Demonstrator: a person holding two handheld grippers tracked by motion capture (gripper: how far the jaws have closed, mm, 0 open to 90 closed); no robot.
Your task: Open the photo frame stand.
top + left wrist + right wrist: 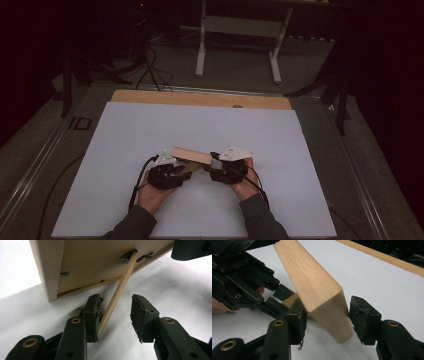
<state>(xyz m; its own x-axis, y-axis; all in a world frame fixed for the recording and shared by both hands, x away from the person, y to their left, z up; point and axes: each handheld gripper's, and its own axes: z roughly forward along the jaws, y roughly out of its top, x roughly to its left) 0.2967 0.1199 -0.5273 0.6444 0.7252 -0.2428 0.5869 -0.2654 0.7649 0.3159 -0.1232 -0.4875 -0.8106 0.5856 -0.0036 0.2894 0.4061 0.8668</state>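
A light wooden frame [190, 155] is held tilted over the white sheet between both hands. In the left gripper view its flat back [95, 260] faces me, and a thin wooden stand strip [120, 290] hangs from a metal hinge [128, 257] down between my jaws. My left gripper [116, 305] is open; the strip lies against the left pad [93, 320] and the right pad stands apart. My right gripper [328, 307] is shut on the frame's thick end [329, 310], with a pad on each side. The left gripper [244, 285] shows beyond it.
The white sheet [200, 125] covers a wooden table whose far edge [200, 98] stays bare. Beyond the table stand a white table base [237, 30] and cables [150, 70] on a dark floor. Metal rails [45, 150] run along both sides.
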